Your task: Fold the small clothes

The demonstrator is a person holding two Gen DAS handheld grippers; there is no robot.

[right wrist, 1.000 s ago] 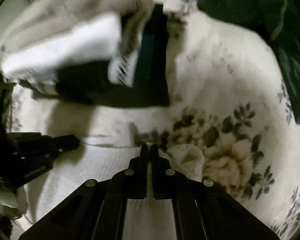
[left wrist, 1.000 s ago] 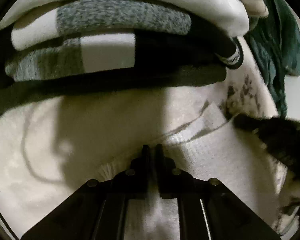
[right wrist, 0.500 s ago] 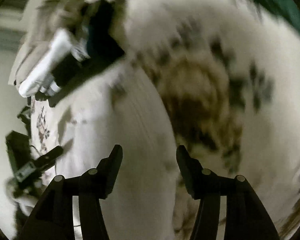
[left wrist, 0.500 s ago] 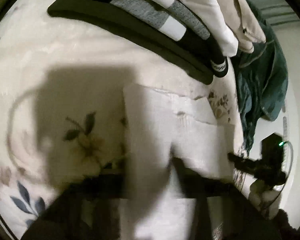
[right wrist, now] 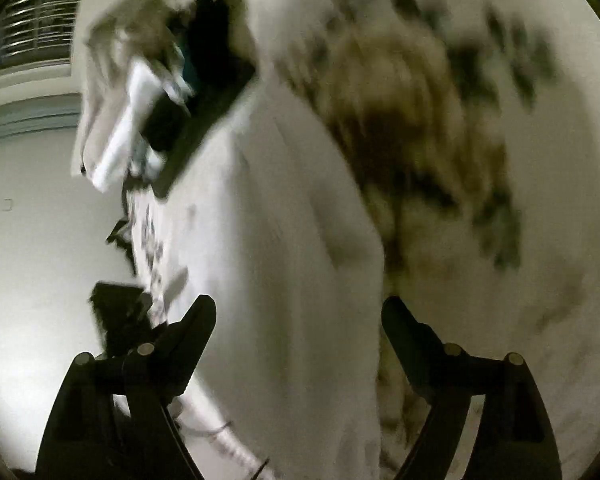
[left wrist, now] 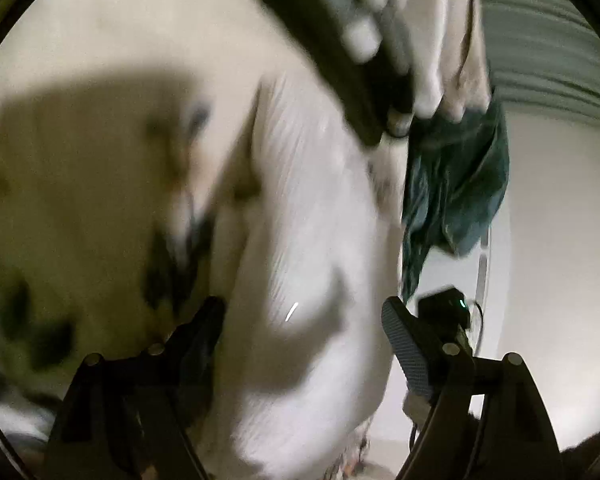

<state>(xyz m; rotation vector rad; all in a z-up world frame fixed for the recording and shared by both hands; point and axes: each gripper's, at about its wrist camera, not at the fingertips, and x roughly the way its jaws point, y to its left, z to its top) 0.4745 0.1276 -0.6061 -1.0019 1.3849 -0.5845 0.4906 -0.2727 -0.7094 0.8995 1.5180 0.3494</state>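
Note:
A small white ribbed garment (left wrist: 300, 240) lies folded flat on the floral bedspread (left wrist: 80, 168); it also shows in the right wrist view (right wrist: 284, 248). My left gripper (left wrist: 302, 316) is open and empty, lifted above the garment. My right gripper (right wrist: 298, 316) is open and empty, also above it. Both views are motion-blurred. The right gripper's body (left wrist: 444, 304) shows at the garment's far side in the left wrist view; the left gripper's body (right wrist: 120, 312) shows in the right wrist view.
A stack of folded clothes (left wrist: 364, 40), black, grey and white, sits on the bed beyond the garment; it also appears in the right wrist view (right wrist: 160, 92). A dark green cloth (left wrist: 456, 184) hangs at the bed's edge. The floor (right wrist: 40, 220) lies beyond.
Both grippers were shut on the white garment's edge a second ago. They have opened, let it go and pulled up and back. The garment now lies folded.

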